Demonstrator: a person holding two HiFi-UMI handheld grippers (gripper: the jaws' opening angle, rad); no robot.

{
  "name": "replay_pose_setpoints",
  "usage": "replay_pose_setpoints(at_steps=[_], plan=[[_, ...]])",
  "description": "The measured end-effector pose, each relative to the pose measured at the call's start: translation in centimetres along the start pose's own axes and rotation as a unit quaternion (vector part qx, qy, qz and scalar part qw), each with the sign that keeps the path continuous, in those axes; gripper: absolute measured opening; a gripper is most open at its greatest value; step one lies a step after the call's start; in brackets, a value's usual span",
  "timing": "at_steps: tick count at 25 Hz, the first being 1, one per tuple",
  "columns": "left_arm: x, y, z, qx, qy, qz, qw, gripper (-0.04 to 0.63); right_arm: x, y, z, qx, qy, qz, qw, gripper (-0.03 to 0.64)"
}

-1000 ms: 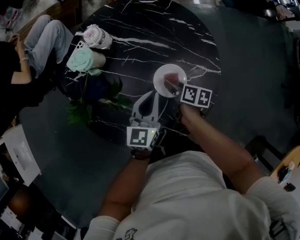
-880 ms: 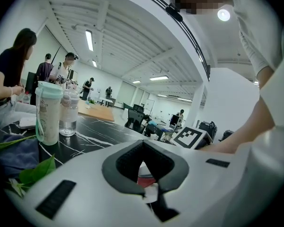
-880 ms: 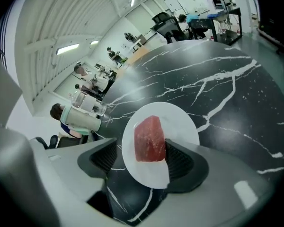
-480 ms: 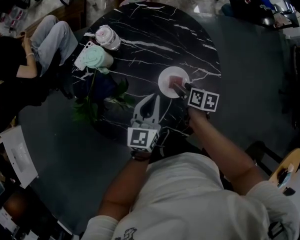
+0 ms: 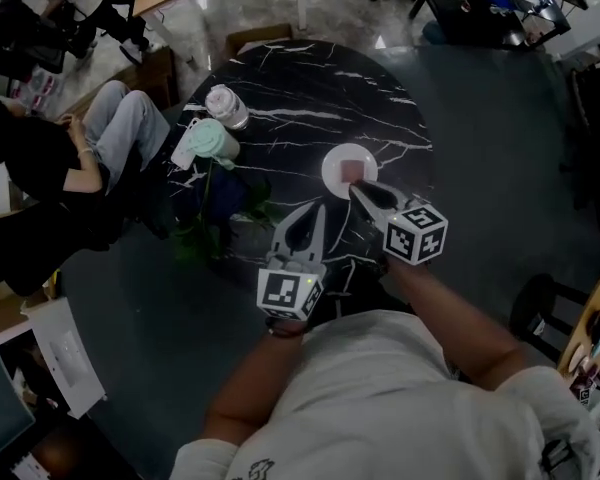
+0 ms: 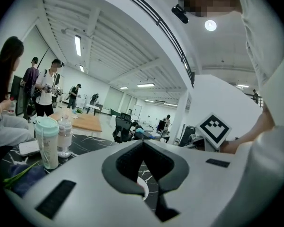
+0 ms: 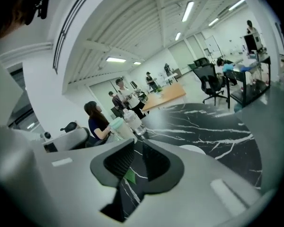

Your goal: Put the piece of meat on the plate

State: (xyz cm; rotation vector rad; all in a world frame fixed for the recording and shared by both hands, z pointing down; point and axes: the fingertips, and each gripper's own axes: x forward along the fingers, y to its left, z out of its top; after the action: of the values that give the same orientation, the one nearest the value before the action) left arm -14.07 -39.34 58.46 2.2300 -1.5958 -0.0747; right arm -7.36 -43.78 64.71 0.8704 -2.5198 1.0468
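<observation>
A reddish piece of meat (image 5: pixel 352 169) lies on the small white plate (image 5: pixel 330 173), right of centre on the round black marble table (image 5: pixel 310 78). My right gripper (image 5: pixel 359 190) hangs above the plate's near edge. Its jaws are closing, a narrow gap is left, and nothing is between them. In the right gripper view the right gripper (image 7: pixel 138 142) shows only table through that gap, with the plate (image 7: pixel 191 149) to its right. My left gripper (image 5: pixel 316 210) is raised over the table left of the plate, shut and holding nothing. Behind the left gripper (image 6: pixel 142 143) a sliver of the plate (image 6: pixel 143 189) shows.
A mint-green tumbler (image 5: pixel 212 138) and a clear bottle (image 5: pixel 225 105) stand at the table's left edge, beside a dark blue cloth with green leaves (image 5: pixel 225 198). A seated person (image 5: pixel 70 158) is close to the left. A chair (image 5: pixel 540 303) stands at the lower right.
Both grippers have risen off the table. The right gripper has come off the plate toward me, and the meat stays lying on the plate. The head camera has risen too.
</observation>
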Motion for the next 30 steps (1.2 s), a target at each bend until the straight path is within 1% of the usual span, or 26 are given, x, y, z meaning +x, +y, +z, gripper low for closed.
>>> replay_pose_setpoints(at_steps=[2,4,6,8,10,13,17,20,23,27,30], plan=[[-1.3,-1.1,2.0,0.002,-0.004,-0.007,1.0,0.006,-1.8,3.0,1.1,-0.033,-0.024,0.017,0.999,0.049],[-2.4,-2.0,4.4,0.011,-0.008,-0.011,0.9998,0.006,-3.7,6.5,2.6,-0.075,-0.054,0.038,0.995,0.035],[-3.5,-2.9,7.1,0.025,-0.014,-0.016,0.9995,0.006,-5.6,10.2,4.3,-0.127,-0.085,0.054,0.987,0.023],[-4.6,-4.1,9.8,0.041,-0.022,-0.026,0.9986,0.006,-7.6,13.7,6.2,-0.177,-0.115,0.057,0.976,0.018],[-6.0,-5.2,11.9,0.054,-0.03,-0.035,0.9975,0.006,-9.7,16.9,8.0,-0.207,-0.146,0.052,0.966,0.008],[-8.5,-6.6,14.8,0.067,-0.048,-0.04,0.9958,0.006,-12.6,20.6,9.7,-0.22,-0.19,0.038,0.956,0.003],[-11.4,-8.2,18.5,0.087,-0.079,-0.041,0.9923,0.006,-15.5,23.8,10.9,-0.24,-0.237,0.015,0.941,0.002],[-12.9,-9.2,19.5,0.113,-0.089,-0.043,0.9887,0.006,-17.3,25.7,11.1,-0.262,-0.256,-0.001,0.93,0.002],[-13.6,-9.6,19.9,0.125,-0.092,-0.046,0.9868,0.006,-18.3,27.3,11.7,-0.281,-0.274,-0.009,0.919,0.002],[-14.6,-9.7,20.3,0.131,-0.097,-0.051,0.9853,0.006,-18.6,28.5,11.3,-0.295,-0.279,-0.016,0.914,0.002],[-15.1,-10.1,20.3,0.145,-0.101,-0.053,0.9828,0.006,-18.9,28.9,11.2,-0.299,-0.281,-0.02,0.912,0.002]])
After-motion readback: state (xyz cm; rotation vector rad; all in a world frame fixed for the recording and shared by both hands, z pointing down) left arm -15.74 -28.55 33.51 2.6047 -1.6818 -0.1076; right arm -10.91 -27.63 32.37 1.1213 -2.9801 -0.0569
